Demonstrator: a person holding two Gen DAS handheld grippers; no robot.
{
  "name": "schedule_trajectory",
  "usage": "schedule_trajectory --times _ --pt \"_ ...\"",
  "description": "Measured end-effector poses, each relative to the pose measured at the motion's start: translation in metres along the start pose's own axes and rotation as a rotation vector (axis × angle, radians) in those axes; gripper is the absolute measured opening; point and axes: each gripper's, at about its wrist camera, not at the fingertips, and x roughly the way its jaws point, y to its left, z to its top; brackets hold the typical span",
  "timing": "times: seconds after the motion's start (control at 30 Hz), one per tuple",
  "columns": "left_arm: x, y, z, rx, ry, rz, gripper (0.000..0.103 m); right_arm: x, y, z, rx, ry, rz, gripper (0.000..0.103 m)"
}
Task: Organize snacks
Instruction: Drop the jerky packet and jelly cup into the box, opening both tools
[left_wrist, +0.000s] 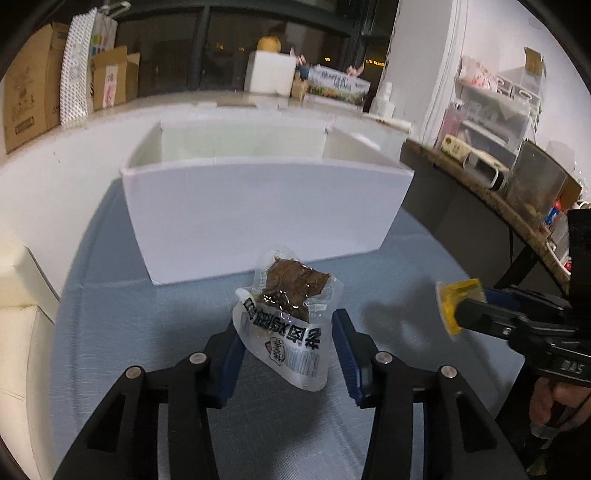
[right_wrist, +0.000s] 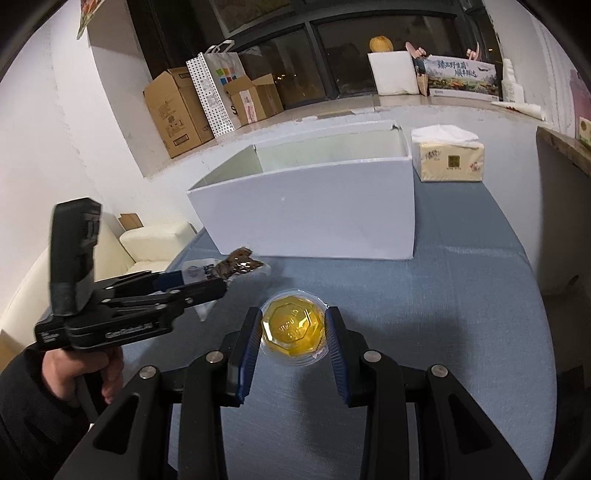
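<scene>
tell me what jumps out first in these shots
A clear snack pouch with dark brown food sits between the left tongs. A yellow jelly cup is clamped in the right tongs. Behind both, a big white open box stands on the blue tablecloth.

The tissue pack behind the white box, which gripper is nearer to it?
Right. The right gripper sits on the tissue pack's side; the left gripper is farther over.
</scene>
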Motion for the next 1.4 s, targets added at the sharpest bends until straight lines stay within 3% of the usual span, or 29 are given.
schedule_trajectory --times 0.2,0.5,0.63,0.83,0.87,0.9,0.93,0.97,1.17,1.27,1.4 --pt "-0.039 -0.001 0.033 0.011 -0.089 0.016 0.051 -0.01 0.006 0.033 -0.034 -0.056 -0.005 0.038" --pt "-0.037 0.005 0.113 0.018 -0.165 0.062 0.051 -0.005 0.006 0.122 -0.075 -0.149 -0.029 0.038" --pt "-0.016 0.015 0.15 0.015 -0.166 0.087 0.051 0.025 -0.004 0.153 -0.095 -0.112 -0.083 0.038" --pt "0.023 0.029 0.172 0.014 -0.124 0.144 0.058 0.07 -0.031 0.17 -0.067 -0.039 -0.108 0.039" --pt "0.029 0.03 0.172 0.012 -0.109 0.157 0.076 0.077 -0.036 0.171 -0.054 -0.015 -0.108 0.047" --pt "0.035 0.033 0.172 0.002 -0.091 0.17 0.09 0.083 -0.043 0.171 -0.027 0.001 -0.131 0.079" --pt "0.038 0.035 0.17 -0.006 -0.092 0.179 0.103 0.085 -0.048 0.17 -0.005 -0.007 -0.157 0.093" --pt "0.04 0.038 0.167 -0.015 -0.104 0.182 0.103 0.084 -0.052 0.168 0.013 -0.024 -0.167 0.101" --pt "0.051 0.048 0.152 -0.064 -0.07 0.223 0.103 0.079 -0.069 0.162 0.088 -0.045 -0.18 0.103" --pt "0.046 0.047 0.147 -0.086 -0.082 0.221 0.103 0.074 -0.062 0.16 0.054 -0.053 -0.221 0.103" --pt "0.032 0.041 0.14 -0.107 -0.095 0.284 0.103 0.06 -0.041 0.152 -0.014 -0.081 -0.258 0.103"
